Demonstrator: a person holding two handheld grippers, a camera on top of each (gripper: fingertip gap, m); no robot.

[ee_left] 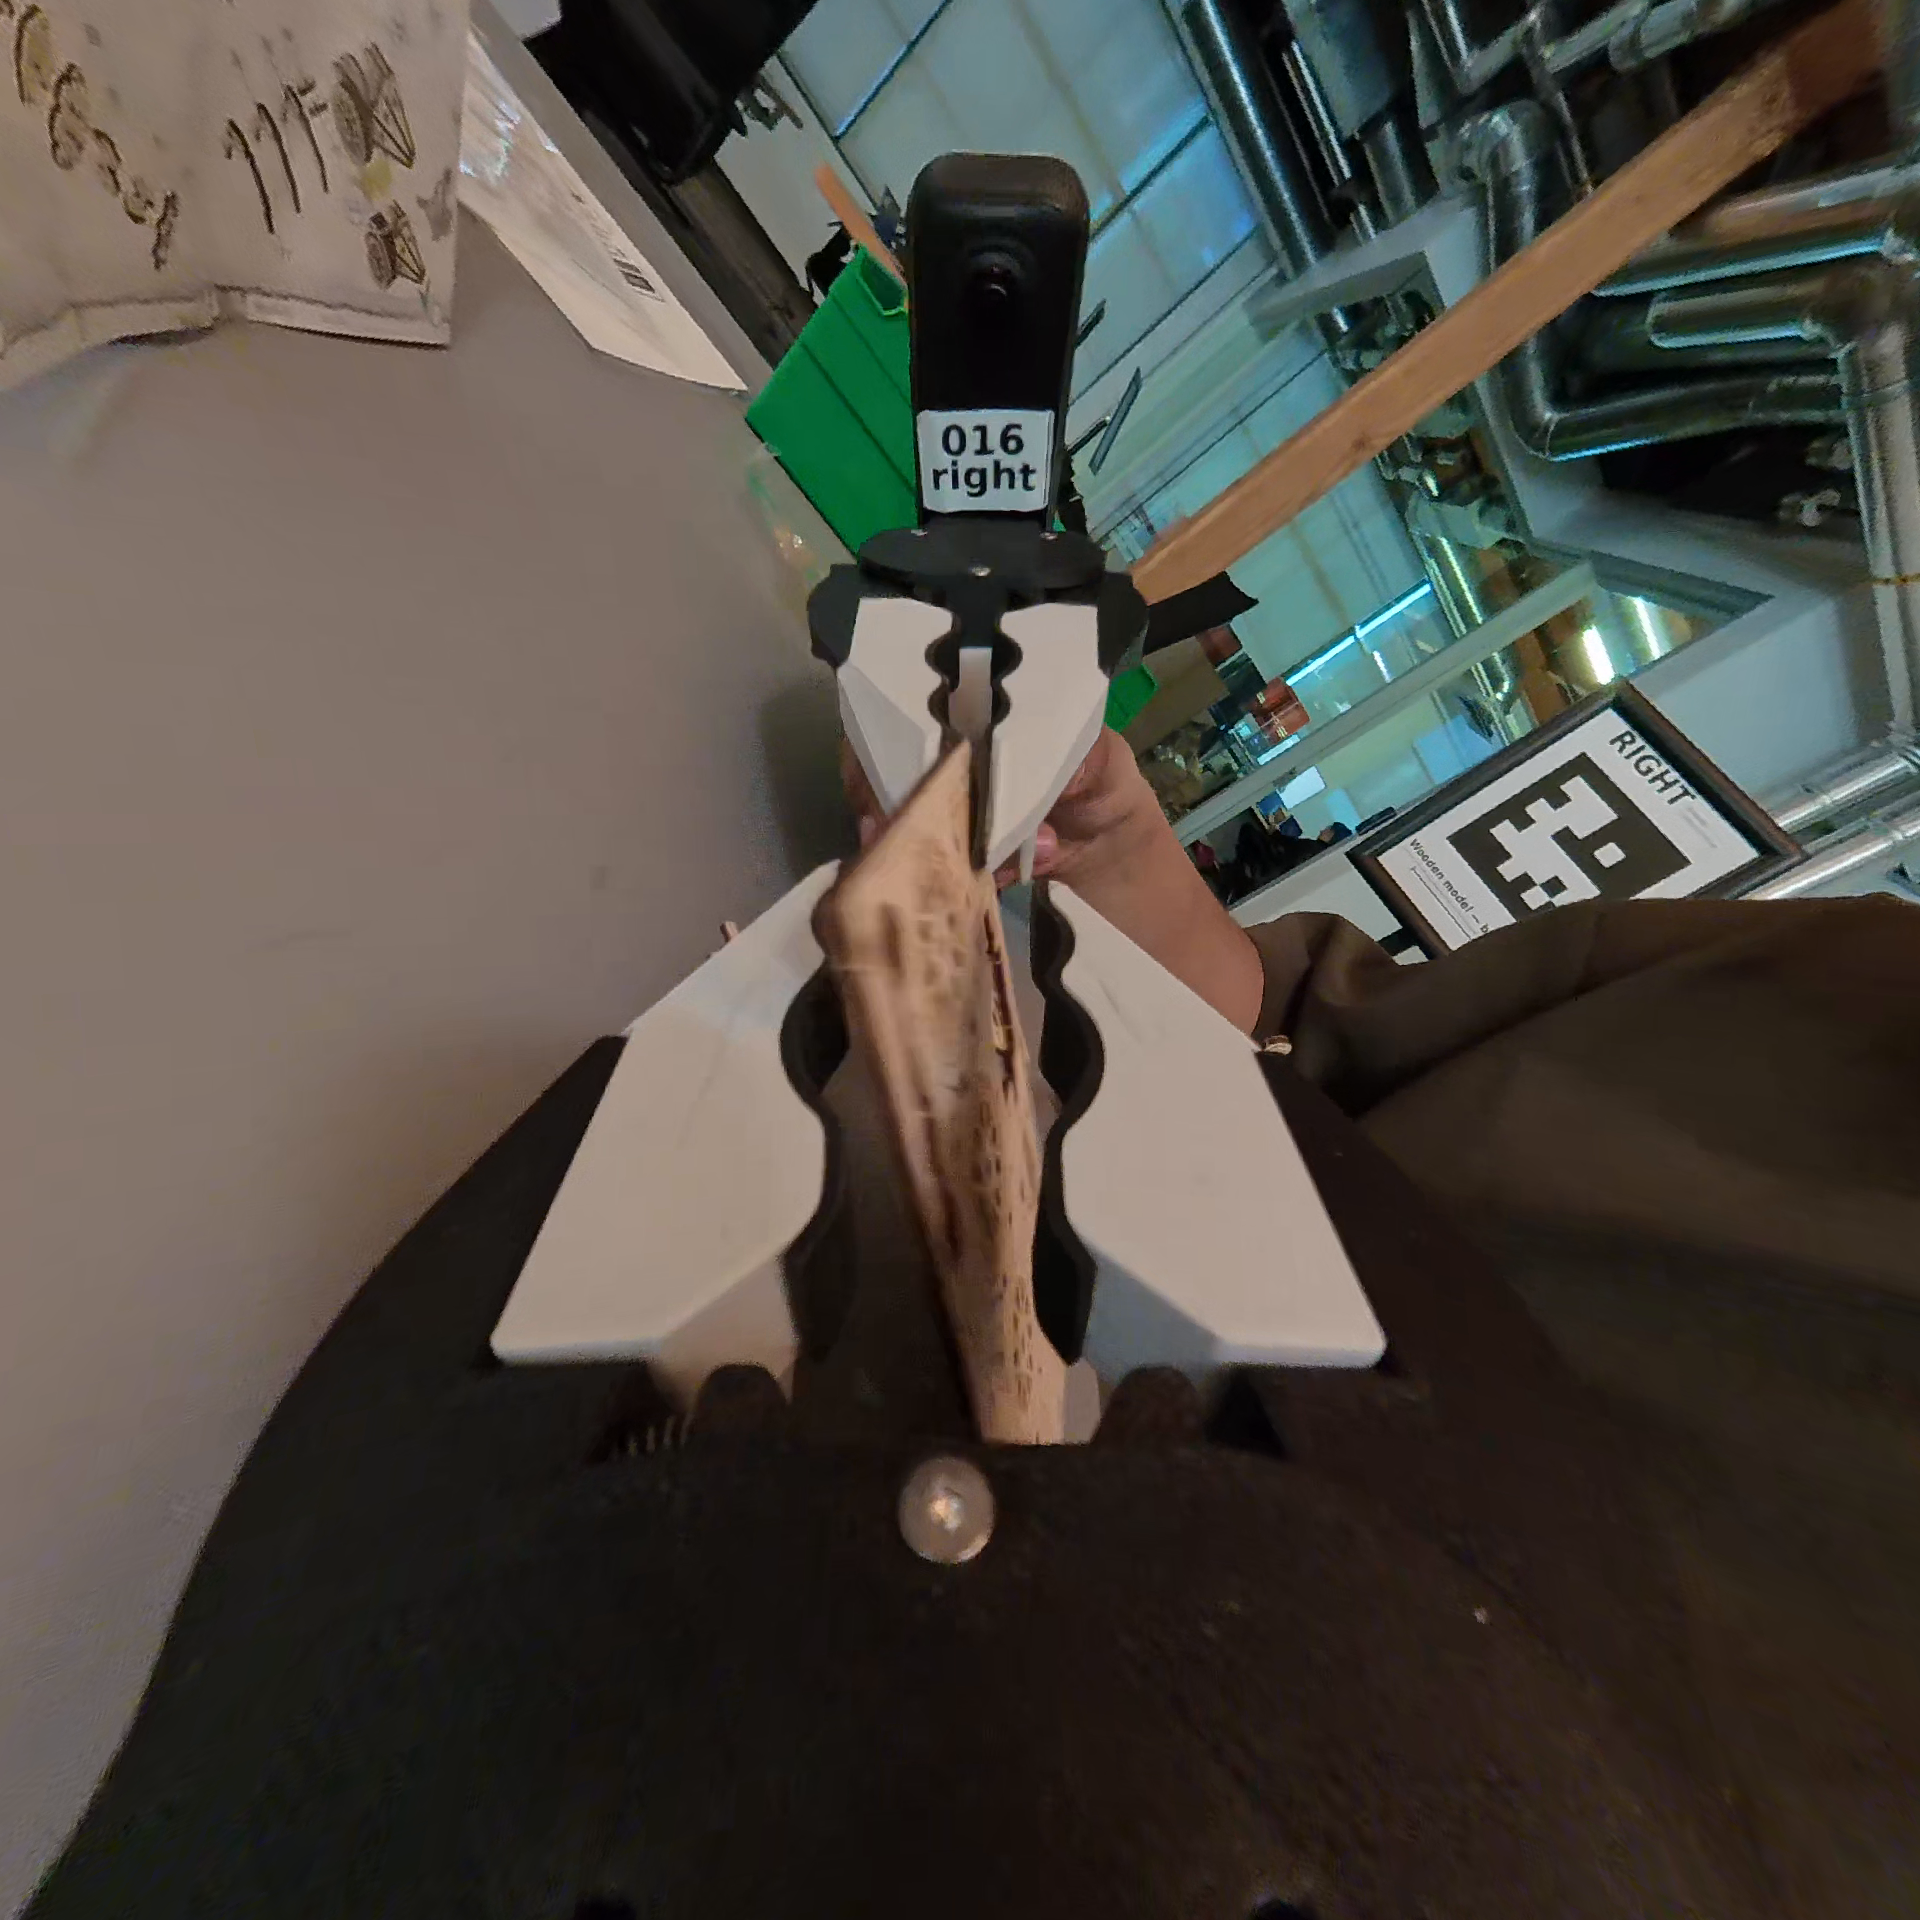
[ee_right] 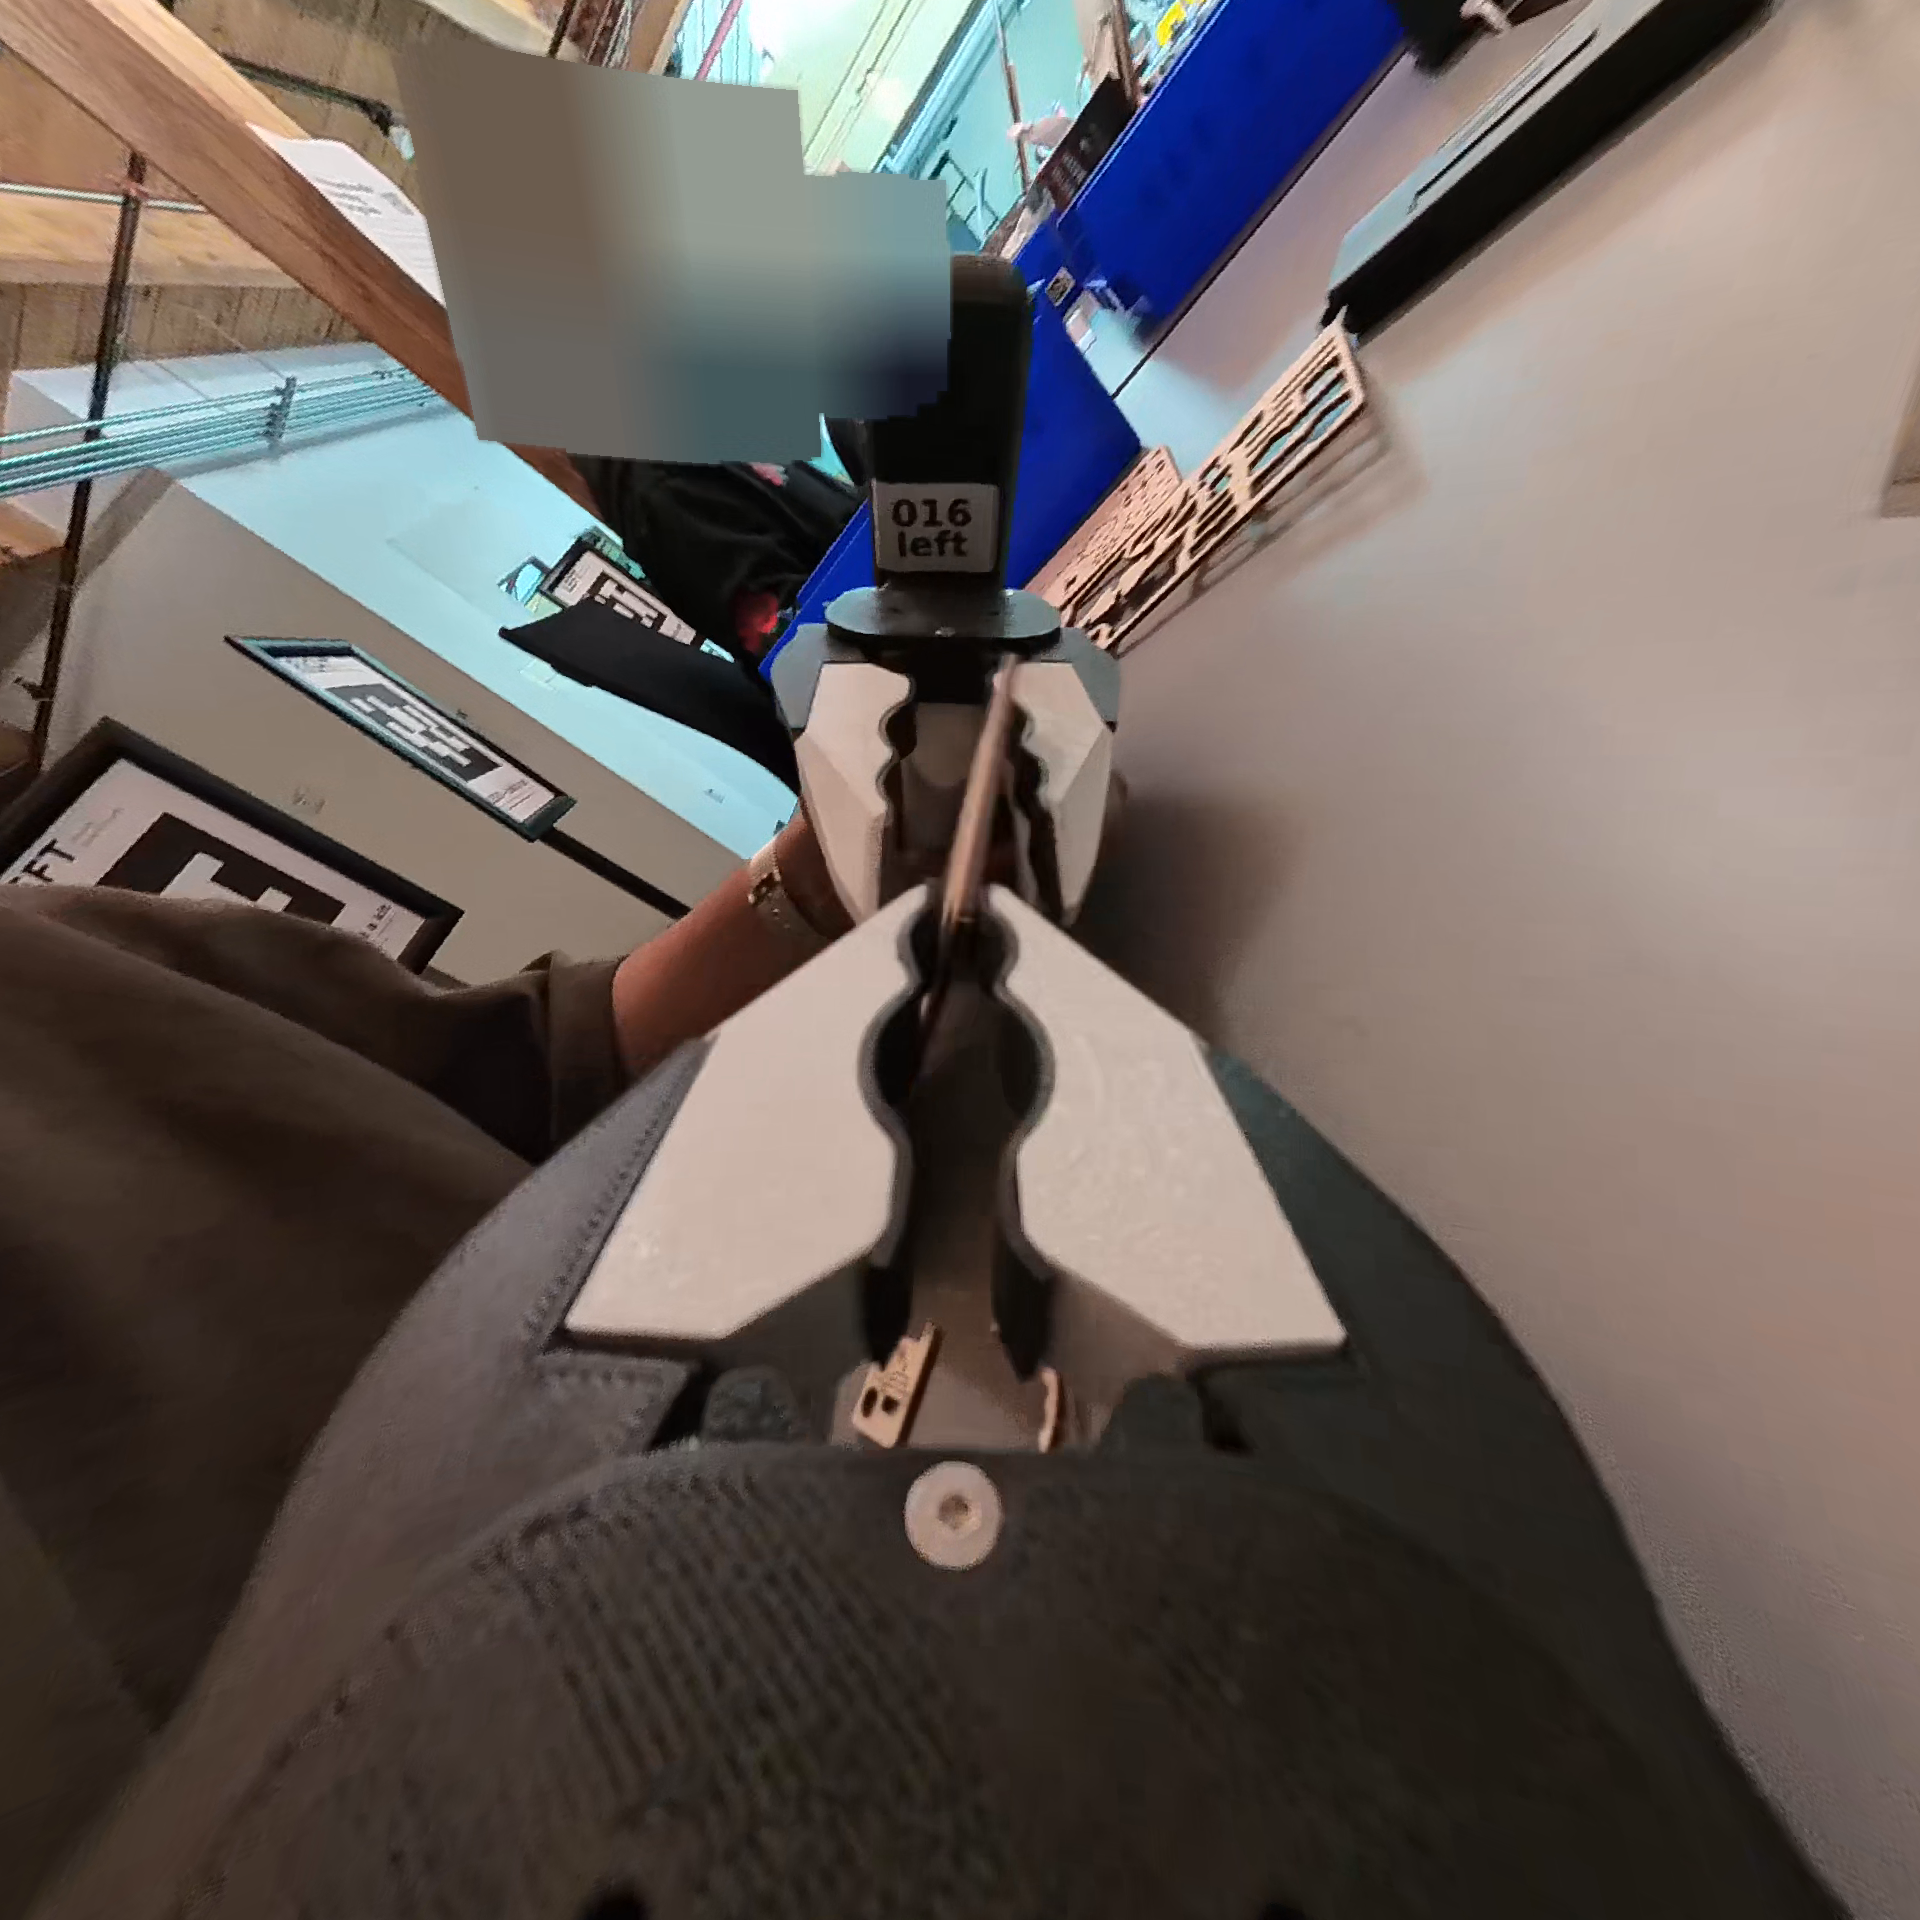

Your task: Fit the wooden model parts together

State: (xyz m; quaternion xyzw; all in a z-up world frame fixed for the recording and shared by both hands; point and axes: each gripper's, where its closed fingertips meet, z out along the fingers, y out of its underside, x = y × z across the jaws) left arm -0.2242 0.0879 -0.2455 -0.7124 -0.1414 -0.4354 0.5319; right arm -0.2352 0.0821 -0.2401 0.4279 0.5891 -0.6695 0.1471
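Observation:
My left gripper [ee_left: 935, 904] is shut on a flat pale wooden part [ee_left: 956, 1122] with burnt engraving, held up off the grey table [ee_left: 312, 727]. My right gripper [ee_left: 975, 821] faces it tip to tip, shut on a thin part seen edge-on as a dark line [ee_left: 978, 790] that meets the top edge of the engraved part. In the right wrist view my right gripper [ee_right: 956, 920] is nearly closed on that thin part, whose notched end [ee_right: 899, 1387] shows at the finger base. The left gripper [ee_right: 966, 883] stands just beyond with its part edge-on [ee_right: 982, 769].
Laser-cut wooden sheets [ee_right: 1226, 499] lie on the table [ee_right: 1558, 935] by blue bins [ee_right: 1143, 208]. Printed paper sheets [ee_left: 208, 156] and a green bin [ee_left: 842, 384] are at the far side. Framed marker cards [ee_left: 1558, 831] stand near the edge. A brown sleeve [ee_left: 1558, 1091] is close. Only a small space, under 4 cm, lies between the two pairs of fingers.

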